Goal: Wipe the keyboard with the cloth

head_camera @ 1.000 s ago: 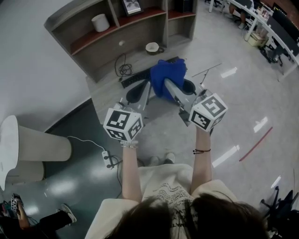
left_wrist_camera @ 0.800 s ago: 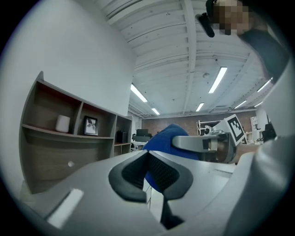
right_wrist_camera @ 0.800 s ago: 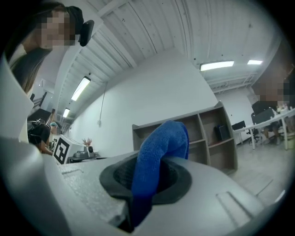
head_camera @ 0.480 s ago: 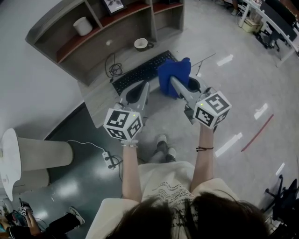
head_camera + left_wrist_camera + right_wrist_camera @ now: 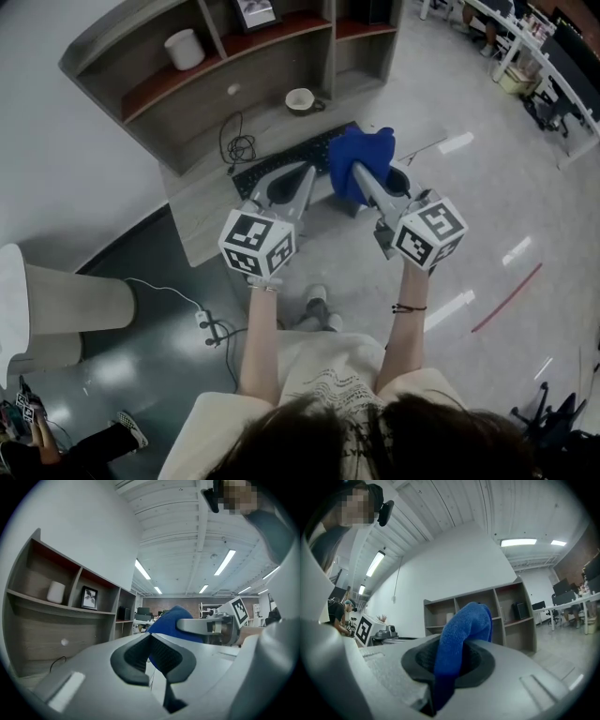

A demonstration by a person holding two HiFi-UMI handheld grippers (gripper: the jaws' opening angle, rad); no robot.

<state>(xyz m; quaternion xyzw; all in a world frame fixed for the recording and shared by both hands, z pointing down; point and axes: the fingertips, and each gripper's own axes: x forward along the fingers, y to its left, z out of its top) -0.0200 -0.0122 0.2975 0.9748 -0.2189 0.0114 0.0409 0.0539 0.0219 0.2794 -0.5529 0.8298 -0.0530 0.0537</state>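
Note:
A black keyboard (image 5: 298, 148) lies on the grey desk (image 5: 202, 206), partly hidden behind both grippers. My right gripper (image 5: 362, 172) is shut on a blue cloth (image 5: 361, 155), which bunches above its jaws over the keyboard's right end. In the right gripper view the blue cloth (image 5: 464, 630) stands up from between the pads. My left gripper (image 5: 307, 172) hovers over the keyboard's middle. The left gripper view shows the left gripper (image 5: 151, 639) with its pads together and nothing held. The cloth (image 5: 171, 620) and the right gripper (image 5: 220, 625) sit beyond it.
Behind the keyboard stand a white bowl (image 5: 301, 97) and a coiled cable (image 5: 239, 145). The desk's shelves hold a white jar (image 5: 185, 47) and a picture frame (image 5: 255, 11). A power strip (image 5: 211, 323) lies on the dark floor at left.
The head view has shifted, so desk and keyboard sit differently in frame. Both grippers stay raised over the keyboard, and the cloth remains in the right gripper.

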